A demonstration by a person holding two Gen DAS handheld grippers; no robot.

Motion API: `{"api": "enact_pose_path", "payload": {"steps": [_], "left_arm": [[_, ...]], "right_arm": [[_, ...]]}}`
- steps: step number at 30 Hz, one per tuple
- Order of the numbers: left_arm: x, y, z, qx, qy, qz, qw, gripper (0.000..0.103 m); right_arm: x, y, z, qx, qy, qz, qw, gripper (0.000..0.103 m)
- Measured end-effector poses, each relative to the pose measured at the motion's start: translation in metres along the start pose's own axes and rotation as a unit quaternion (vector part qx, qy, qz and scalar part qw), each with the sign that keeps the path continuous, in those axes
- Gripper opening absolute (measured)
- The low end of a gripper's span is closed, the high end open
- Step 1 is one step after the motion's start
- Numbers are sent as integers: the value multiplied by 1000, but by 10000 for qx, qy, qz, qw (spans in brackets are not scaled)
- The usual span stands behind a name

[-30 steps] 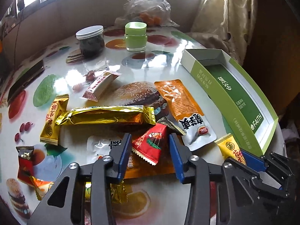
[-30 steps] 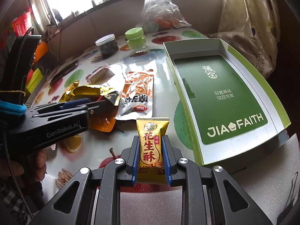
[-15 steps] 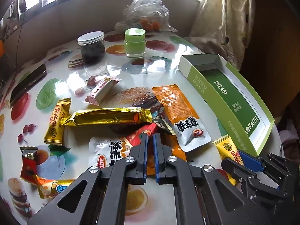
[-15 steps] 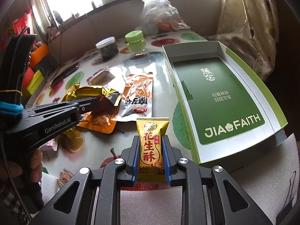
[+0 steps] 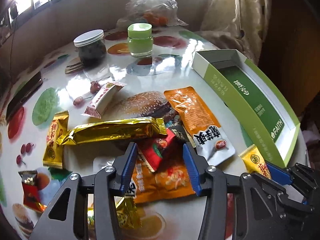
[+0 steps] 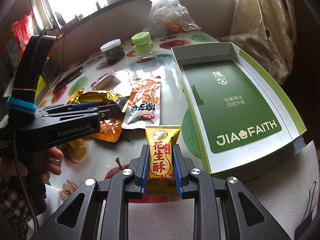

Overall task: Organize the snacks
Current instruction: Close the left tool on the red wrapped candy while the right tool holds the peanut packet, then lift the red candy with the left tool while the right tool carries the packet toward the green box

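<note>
My left gripper point(image 5: 160, 156) is open, its blue fingers either side of a small red snack packet point(image 5: 157, 152) that lies on an orange snack bag point(image 5: 162, 180). A long gold bar point(image 5: 112, 132), an orange-and-white pouch point(image 5: 198, 120) and a yellow peanut candy point(image 5: 55, 138) lie around it. My right gripper point(image 6: 161, 160) is shut on a yellow peanut-crisp packet point(image 6: 161, 158), held upright just left of the open green box point(image 6: 232, 104). The box is empty and also shows in the left wrist view point(image 5: 254, 98).
A dark jar with white lid point(image 5: 91, 47), a green jar point(image 5: 140, 41) and a plastic bag of fruit point(image 5: 150, 6) stand at the back. A white-and-red packet point(image 5: 104, 100) and a black phone point(image 5: 22, 95) lie on the left. White foam point(image 6: 280, 190) lies at the table's near edge.
My left gripper was shut half a second ago and is now open again around the red packet. My right gripper still holds the yellow packet in much the same place.
</note>
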State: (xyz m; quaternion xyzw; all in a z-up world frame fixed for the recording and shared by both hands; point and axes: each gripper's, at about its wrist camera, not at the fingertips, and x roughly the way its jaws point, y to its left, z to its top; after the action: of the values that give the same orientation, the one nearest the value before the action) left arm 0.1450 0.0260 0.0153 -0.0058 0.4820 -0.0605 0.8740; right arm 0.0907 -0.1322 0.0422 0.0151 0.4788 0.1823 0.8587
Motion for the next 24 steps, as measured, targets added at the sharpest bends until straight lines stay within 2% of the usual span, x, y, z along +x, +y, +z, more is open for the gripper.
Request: {"api": "enact_pose_path", "payload": {"steps": [7,12,19,22,24], "left_arm": [[11,-8,10,282,56,-56,9996,48],[19,-5,18,214,70,-51,9997,48],[21,-2,21,66,-51,-246,9997,48],[21,-3,22,41,-82,-233,9997,30],[22,-2,22,6,-94,-248,9996,29]], "right_arm": [[4,-2,1,44,53,-10,10000,21],[6,-2,0,43,83,23,10000,21],[7,-3,1,67,96,42,9999,21],[7,-3,1,95,104,49,9999,21],[7,-3,1,89,103,44,9999,21]]}}
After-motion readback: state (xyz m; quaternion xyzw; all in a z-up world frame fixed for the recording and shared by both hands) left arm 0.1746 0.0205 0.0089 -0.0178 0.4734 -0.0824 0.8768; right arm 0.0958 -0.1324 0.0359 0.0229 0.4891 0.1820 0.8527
